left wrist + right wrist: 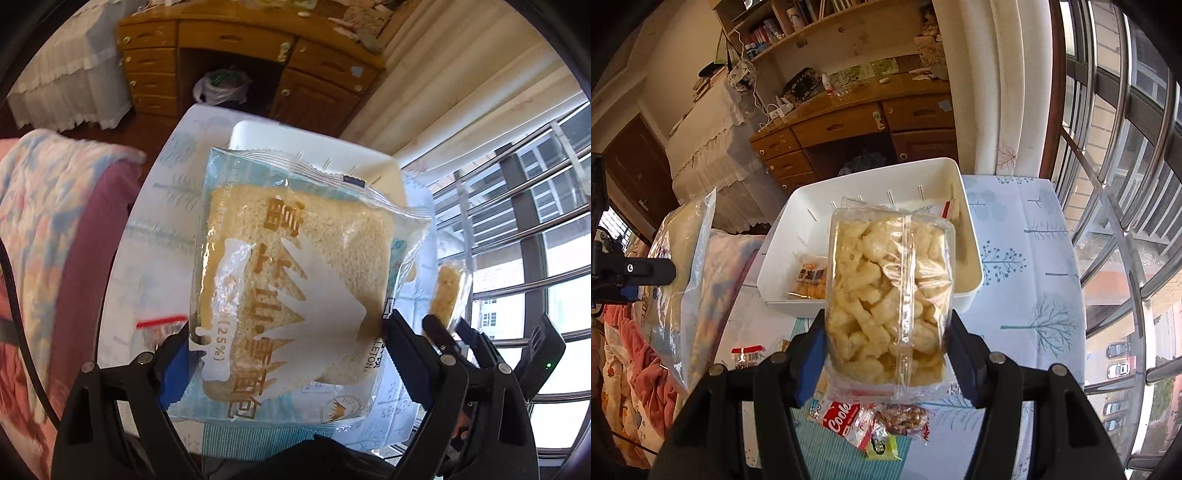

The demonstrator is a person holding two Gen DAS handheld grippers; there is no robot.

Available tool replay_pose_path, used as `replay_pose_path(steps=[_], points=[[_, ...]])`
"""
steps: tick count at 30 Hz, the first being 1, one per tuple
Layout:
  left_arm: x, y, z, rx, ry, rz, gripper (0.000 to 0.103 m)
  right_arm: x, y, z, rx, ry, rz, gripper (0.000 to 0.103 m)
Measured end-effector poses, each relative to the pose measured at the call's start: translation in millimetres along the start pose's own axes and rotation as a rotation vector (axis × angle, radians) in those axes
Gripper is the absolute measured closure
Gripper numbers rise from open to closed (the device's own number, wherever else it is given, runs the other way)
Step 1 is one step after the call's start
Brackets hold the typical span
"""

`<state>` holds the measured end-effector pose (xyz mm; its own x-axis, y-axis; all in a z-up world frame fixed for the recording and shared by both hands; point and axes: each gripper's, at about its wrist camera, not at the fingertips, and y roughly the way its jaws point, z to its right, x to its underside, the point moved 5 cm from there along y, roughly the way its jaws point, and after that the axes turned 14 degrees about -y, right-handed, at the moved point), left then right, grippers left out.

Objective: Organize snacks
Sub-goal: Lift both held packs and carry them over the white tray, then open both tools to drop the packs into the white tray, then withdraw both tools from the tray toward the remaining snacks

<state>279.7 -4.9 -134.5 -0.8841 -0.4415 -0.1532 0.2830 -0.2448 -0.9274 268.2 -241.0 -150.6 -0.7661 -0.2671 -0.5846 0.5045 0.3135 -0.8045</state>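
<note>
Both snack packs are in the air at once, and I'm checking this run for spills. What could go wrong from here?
1. The bread pack is wide and limp; the left gripper holds only its lower part, so it may sag or slip.
2. The puff pack is crinkly film in the right gripper; a squeeze may crush it.
3. The bin already holds packets, so both going in together may collide.

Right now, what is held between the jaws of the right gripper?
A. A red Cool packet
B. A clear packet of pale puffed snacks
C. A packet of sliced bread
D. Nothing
B: in the right wrist view the right gripper is closed on the clear packet of pale puffed snacks, above the white bin.
</note>
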Motion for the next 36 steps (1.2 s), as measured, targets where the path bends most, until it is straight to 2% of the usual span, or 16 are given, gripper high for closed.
replay_pose_path(steps=[8,12,20,26,28,30,32,34,36], points=[[-45,11,27,0.077,0.093,0.076,0.017,-27,11,3,0.024,0.023,0.057,0.043],[-63,24,35,0.107,0.108,0.107,0.018,-36,22,5,0.03,0.021,0.07,0.043],[-85,46,48,0.172,0.153,0.187,0.018,-48,43,5,0.017,0.03,0.102,0.043],[-89,55,56,0.128,0.192,0.207,0.017,-53,50,5,0.01,0.047,0.122,0.042],[-88,55,56,0.124,0.193,0.211,0.012,-53,53,5,0.003,0.054,0.112,0.042],[-87,52,57,0.145,0.183,0.22,0.005,-52,56,6,0.004,0.06,0.096,0.04],[-88,46,58,0.161,0.177,0.243,0.004,-52,54,8,0.008,0.071,0.105,0.036],[-87,43,60,0.152,0.186,0.253,0.003,-53,50,9,0.007,0.079,0.118,0.026],[-84,41,60,0.145,0.187,0.256,0.003,-54,46,10,0.009,0.083,0.128,0.023]])
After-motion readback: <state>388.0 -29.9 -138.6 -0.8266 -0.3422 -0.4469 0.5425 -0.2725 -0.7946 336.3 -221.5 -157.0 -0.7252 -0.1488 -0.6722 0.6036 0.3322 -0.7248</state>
